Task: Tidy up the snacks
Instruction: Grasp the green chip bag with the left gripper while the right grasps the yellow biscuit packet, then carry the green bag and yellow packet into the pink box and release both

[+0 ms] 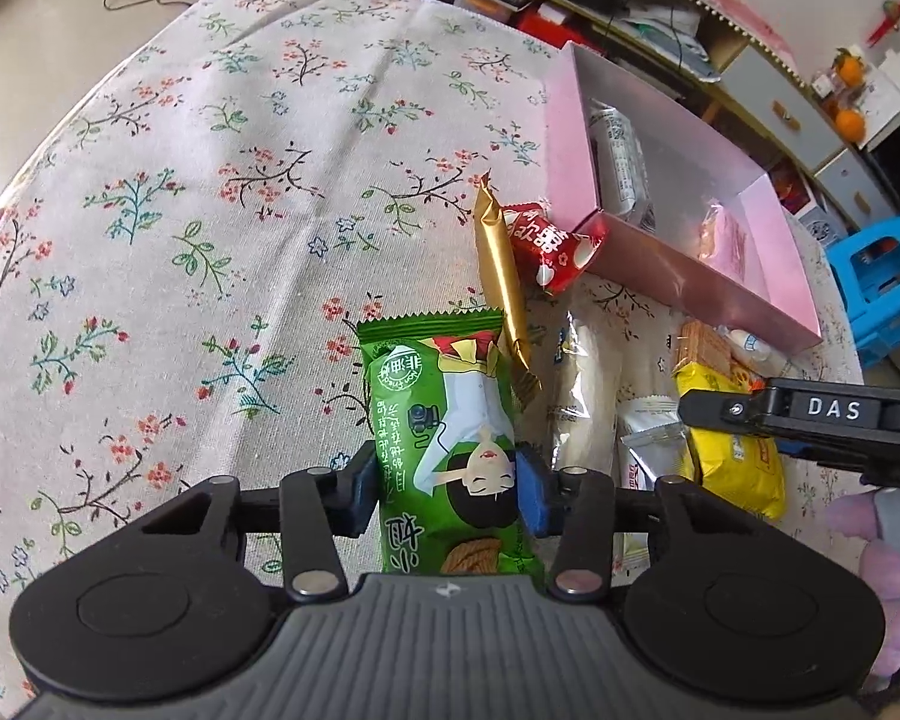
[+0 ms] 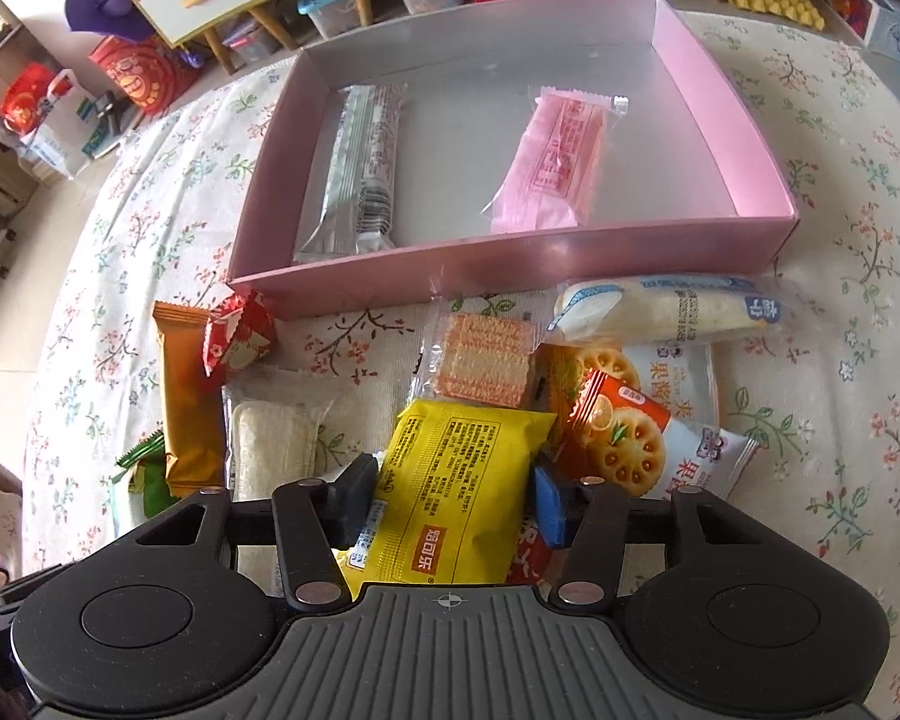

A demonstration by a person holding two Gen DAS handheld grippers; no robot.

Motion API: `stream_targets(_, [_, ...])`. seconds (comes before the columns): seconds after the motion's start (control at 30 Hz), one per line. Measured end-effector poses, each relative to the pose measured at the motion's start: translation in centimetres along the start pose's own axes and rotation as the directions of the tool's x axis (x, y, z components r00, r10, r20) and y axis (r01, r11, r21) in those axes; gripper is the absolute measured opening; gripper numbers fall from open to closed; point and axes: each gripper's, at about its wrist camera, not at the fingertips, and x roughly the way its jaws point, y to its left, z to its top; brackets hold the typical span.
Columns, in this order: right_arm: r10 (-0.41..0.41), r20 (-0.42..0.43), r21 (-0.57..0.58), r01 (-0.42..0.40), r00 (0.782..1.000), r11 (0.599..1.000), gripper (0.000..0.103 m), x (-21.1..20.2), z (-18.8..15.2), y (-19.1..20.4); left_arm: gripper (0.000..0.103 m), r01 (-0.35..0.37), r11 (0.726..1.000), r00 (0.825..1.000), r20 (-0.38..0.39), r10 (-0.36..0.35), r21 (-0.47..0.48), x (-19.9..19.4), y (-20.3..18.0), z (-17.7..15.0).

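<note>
On the flowered tablecloth (image 1: 210,192) lies a green snack packet (image 1: 450,408); my left gripper (image 1: 447,492) is shut on its near half, a blue pad against each side. My right gripper (image 2: 450,501) is shut on a yellow snack packet (image 2: 456,468) that rests on a pile of snacks. Just beyond that pile stands an open pink box (image 2: 510,276). It holds a silver packet (image 2: 366,162) on the left and a pink packet (image 2: 552,162) on the right. In the left wrist view the pink box (image 1: 690,282) is at the upper right.
Loose snacks lie before the box: a gold bar (image 1: 501,276), a red packet (image 1: 546,246), a wafer pack (image 2: 486,360), a white roll (image 2: 666,309), an orange biscuit packet (image 2: 618,432). Beyond the table are shelves and a blue stool (image 1: 882,288).
</note>
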Motion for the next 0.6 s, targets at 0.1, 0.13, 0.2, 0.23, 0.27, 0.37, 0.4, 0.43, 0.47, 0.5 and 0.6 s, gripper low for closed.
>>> stream_targets(0.1, [0.02,0.011,0.012,-0.02,1.0,1.0,0.052,-0.7,0.1,-0.7,0.042,0.013,1.0,1.0,0.005,-0.013,0.002,-0.3,0.2,0.1])
stream_targets(0.13, [0.028,0.014,0.017,-0.029,0.999,0.999,0.052,-1.0,0.1,-0.9,0.042,0.016,1.0,1.0,0.007,-0.016,0.002,-0.4,0.2,0.2])
stream_targets(0.2, [0.042,0.022,0.027,-0.043,0.999,0.999,0.052,-1.5,0.2,-1.4,0.042,0.018,1.0,1.0,0.014,-0.018,0.004,-0.7,0.3,0.2])
stream_targets(0.23, [0.048,0.025,0.032,-0.049,0.999,0.998,0.052,-1.7,0.3,-1.6,0.042,0.018,1.0,1.0,0.017,-0.018,0.006,-0.8,0.3,0.2])
stream_targets(0.27, [0.054,0.029,0.038,-0.055,0.998,0.998,0.052,-1.9,0.3,-1.8,0.042,0.019,1.0,1.0,0.02,-0.019,0.007,-0.9,0.4,0.2])
stream_targets(0.37, [0.064,0.04,0.048,-0.066,0.997,0.997,0.052,-2.6,0.4,-2.6,0.042,0.023,1.0,0.999,0.027,-0.023,0.006,-1.3,0.7,0.1])
stream_targets(0.4, [0.069,0.042,0.054,-0.071,0.997,0.996,0.052,-2.8,0.5,-2.9,0.042,0.024,1.0,0.999,0.03,-0.025,0.005,-1.5,0.7,0.1])
stream_targets(0.43, [0.073,0.045,0.059,-0.075,0.996,0.995,0.052,-3.0,0.5,-3.2,0.042,0.027,1.0,0.999,0.034,-0.027,0.005,-1.6,0.8,0.1])
stream_targets(0.47, [0.077,0.048,0.065,-0.08,0.996,0.995,0.052,-3.2,0.6,-3.5,0.042,0.028,1.0,0.999,0.039,-0.028,0.006,-1.8,0.8,0.1])
stream_targets(0.5, [0.083,0.052,0.071,-0.086,0.995,0.994,0.052,-3.3,0.6,-3.8,0.042,0.028,1.0,0.999,0.044,-0.028,0.006,-1.9,0.9,0.1])
stream_targets(0.6, [0.099,0.06,0.092,-0.104,0.993,0.99,0.052,-3.9,0.7,-4.7,0.042,0.035,0.999,0.998,0.059,-0.035,0.001,-2.4,0.9,0.3])
